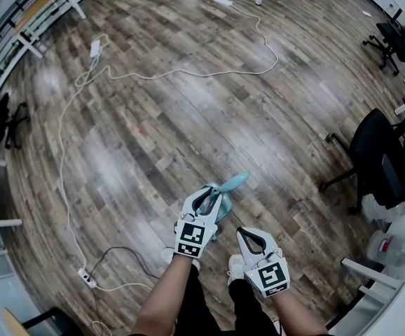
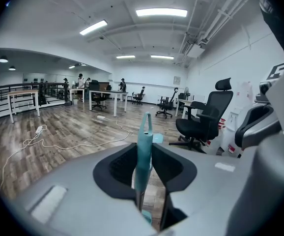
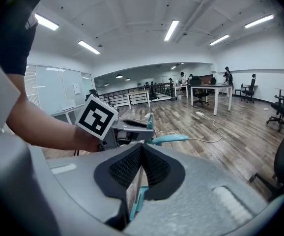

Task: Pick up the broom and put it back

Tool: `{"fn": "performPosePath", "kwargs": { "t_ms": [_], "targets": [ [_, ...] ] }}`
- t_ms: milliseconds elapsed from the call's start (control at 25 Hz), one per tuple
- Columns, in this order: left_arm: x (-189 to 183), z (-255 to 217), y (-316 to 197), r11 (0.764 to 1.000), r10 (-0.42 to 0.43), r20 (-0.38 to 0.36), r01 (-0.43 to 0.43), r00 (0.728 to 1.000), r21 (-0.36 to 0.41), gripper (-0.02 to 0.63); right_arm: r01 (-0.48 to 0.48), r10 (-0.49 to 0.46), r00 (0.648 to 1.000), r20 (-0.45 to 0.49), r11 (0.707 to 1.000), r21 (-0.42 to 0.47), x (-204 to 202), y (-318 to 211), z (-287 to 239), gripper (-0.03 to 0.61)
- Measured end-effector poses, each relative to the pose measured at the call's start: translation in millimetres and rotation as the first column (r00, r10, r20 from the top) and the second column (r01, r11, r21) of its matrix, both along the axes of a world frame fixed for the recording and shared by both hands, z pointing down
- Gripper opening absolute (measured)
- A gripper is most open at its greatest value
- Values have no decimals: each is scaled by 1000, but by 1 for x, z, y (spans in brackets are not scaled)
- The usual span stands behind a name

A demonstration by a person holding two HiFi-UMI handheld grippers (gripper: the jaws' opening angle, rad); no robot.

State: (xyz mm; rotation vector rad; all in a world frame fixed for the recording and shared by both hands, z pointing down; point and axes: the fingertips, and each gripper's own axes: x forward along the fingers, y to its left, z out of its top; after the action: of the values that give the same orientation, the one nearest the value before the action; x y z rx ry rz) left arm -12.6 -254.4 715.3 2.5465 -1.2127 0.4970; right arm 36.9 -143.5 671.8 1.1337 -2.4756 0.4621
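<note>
Left gripper (image 1: 208, 196) on the broom (image 1: 235, 181), well left of the chair (image 1: 378, 152).
My left jaws are partly closed, with the pads pressing the teal broom handle that runs up between them above the wood floor (image 1: 153, 117). My right gripper (image 1: 247, 235), on the side nearer the chair, has its jaws together, holds nothing, and is apart from the broom.

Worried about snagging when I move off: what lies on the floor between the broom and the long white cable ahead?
Nothing: the head view shows only bare wooden floor between the broom and the white cable.
</note>
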Motion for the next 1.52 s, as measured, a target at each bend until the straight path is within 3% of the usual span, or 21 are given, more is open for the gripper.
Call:
{"fn": "performPosePath", "kwargs": {
  "t_ms": [520, 1080, 1520],
  "targets": [
    [-14, -3, 14, 1000, -22, 35, 22, 999, 13, 106, -4, 4, 1000, 2, 1000, 21, 1, 3, -11, 3],
    [-68, -12, 56, 997, -73, 47, 72, 996, 20, 101, 12, -11, 1000, -8, 996, 88, -1, 14, -46, 3],
    [-95, -93, 93, 990, -123, 20, 122, 992, 70, 101, 57, -56, 998, -8, 986, 154, -15, 32, -82, 3]
  ]
}}
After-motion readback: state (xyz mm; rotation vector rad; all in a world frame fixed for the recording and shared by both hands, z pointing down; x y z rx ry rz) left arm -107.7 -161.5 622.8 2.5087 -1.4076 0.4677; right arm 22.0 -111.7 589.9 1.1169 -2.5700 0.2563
